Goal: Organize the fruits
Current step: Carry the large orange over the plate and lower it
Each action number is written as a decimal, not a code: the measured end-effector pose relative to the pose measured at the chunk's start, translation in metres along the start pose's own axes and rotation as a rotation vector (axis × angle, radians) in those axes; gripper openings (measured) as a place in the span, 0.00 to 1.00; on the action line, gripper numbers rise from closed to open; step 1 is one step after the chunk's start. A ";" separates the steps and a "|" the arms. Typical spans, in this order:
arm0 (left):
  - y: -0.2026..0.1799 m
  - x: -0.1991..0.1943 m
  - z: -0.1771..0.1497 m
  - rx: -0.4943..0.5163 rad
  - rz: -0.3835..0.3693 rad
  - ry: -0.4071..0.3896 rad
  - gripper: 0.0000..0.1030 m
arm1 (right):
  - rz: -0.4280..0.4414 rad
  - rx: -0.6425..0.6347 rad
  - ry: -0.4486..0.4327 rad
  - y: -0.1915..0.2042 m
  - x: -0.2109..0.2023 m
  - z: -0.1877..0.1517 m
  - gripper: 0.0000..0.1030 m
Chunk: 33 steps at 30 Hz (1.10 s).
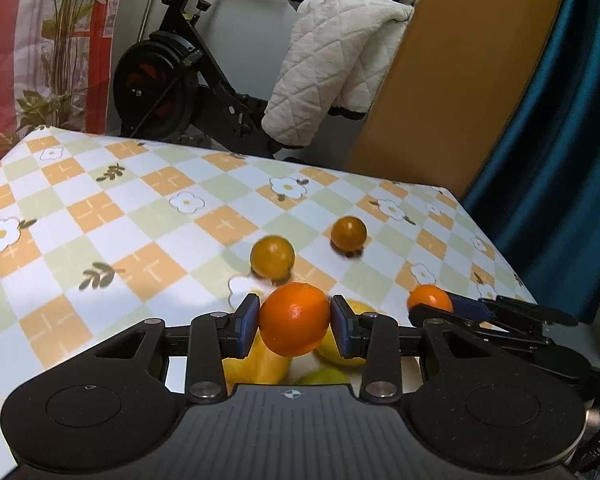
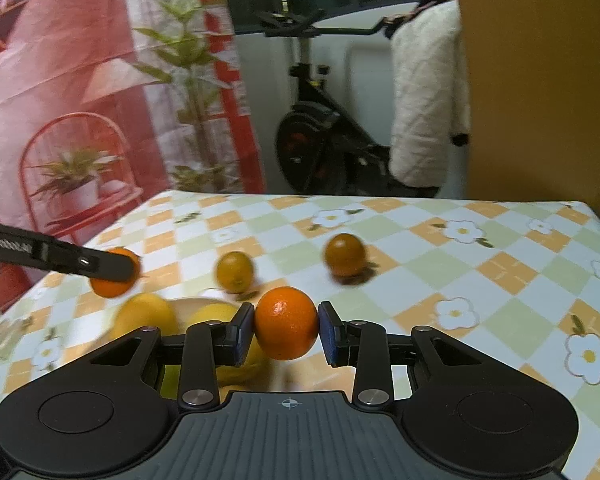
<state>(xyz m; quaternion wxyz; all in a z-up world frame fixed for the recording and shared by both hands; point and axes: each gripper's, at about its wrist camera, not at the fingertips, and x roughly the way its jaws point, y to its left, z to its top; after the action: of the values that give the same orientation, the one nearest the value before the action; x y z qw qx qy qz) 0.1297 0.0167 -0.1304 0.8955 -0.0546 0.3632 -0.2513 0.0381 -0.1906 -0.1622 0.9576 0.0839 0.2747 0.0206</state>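
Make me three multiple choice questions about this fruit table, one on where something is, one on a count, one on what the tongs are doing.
1. Where do the two darker round fruits lie?
A. loose on the checked tablecloth
B. inside a basket
C. on the exercise bike

2. How many oranges are being held in all?
A. none
B. one
C. two

3. What state are the left tongs in?
A. wide open and empty
B. closed on an orange
C. closed on a yellow fruit

Answers:
1 A: both darker fruits sit on the tablecloth, beyond the tongs.
2 C: the left tongs hold one orange; the right tongs hold another orange.
3 B: both pads press its sides.
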 end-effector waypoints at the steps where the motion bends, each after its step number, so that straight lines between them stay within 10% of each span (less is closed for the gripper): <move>1: 0.001 -0.002 -0.003 -0.002 -0.001 0.003 0.39 | 0.012 -0.006 0.004 0.005 -0.002 0.000 0.31; 33: 0.016 -0.002 -0.050 -0.038 0.040 0.138 0.39 | 0.070 -0.103 0.175 0.052 0.007 -0.022 0.31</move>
<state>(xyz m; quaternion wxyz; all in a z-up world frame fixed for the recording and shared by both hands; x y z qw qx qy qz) 0.1009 0.0353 -0.1705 0.8719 -0.0470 0.4300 -0.2295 0.0322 -0.1358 -0.1755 0.9317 0.0418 0.3529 0.0753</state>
